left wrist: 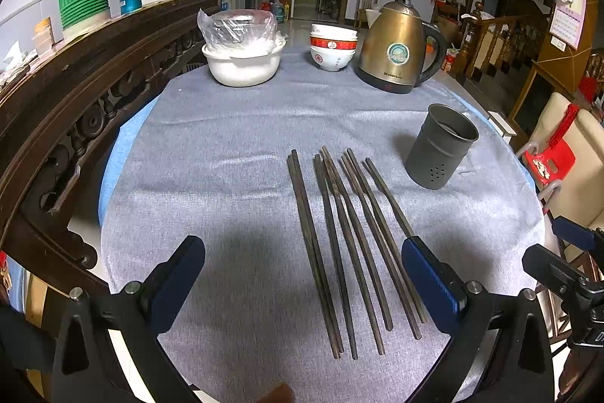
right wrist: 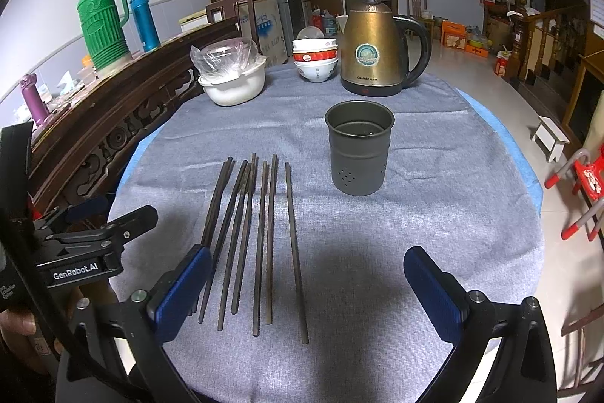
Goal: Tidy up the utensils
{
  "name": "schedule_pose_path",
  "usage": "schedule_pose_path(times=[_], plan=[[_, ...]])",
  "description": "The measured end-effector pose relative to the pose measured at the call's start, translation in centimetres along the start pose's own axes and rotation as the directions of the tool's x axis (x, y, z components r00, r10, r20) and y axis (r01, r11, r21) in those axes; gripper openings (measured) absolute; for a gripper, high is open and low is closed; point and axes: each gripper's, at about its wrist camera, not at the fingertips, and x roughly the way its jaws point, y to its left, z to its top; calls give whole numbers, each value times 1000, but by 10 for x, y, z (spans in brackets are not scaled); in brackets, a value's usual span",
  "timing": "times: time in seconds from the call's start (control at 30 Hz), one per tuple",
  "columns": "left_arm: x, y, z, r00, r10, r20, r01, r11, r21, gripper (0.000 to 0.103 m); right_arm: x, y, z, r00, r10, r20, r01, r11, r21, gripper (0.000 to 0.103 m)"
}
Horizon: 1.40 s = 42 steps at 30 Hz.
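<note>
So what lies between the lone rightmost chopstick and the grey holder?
Only bare grey cloth separates that chopstick from the holder, clearest in the right wrist view.

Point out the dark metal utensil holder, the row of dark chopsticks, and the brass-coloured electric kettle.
dark metal perforated utensil holder [right wrist: 358, 157]: right wrist view, front wall.
row of dark chopsticks [left wrist: 339, 233]: left wrist view, mid-length of a middle stick.
brass-coloured electric kettle [right wrist: 372, 55]: right wrist view, body by round sticker.

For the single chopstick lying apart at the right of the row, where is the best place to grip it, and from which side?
Grip the lone chopstick near its middle, coming from above with the right gripper, fingers either side of the shaft. It lies flat on the grey cloth, with a gap to its left neighbours, so a finger probably fits there.
</note>
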Motion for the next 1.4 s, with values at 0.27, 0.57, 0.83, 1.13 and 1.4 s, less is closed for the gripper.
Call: schedule_pose_path(times=[0.27, 0.57, 0.83, 1.13, 1.4], plan=[[0, 0, -1, 1000, -3, -6, 3, 1000, 2, 103, 0, 0, 1, 1000, 3, 1, -3, 1000, -2, 103], [0, -2, 0, 1000, -3, -11, 3, 1000, 3, 103, 0, -1, 0, 1000, -3, 0, 3, 1000, 1, 103], [1, 0, 0, 1000, 3, -19, -3, 1000, 1, 103, 2, -4, 1, 1000, -19, -1, 19, 1000, 7, 103], [2, 0, -1, 1000, 2, -19, -2, 1000, 8, 103, 3, -5, 1, 1000, -24, -3, 24, 1000, 7, 103], [3, 2, 0, 1000, 2, -23, -2, 1000, 3, 103, 5, -4, 1, 999, -42, -3, 42, 999, 2, 103]])
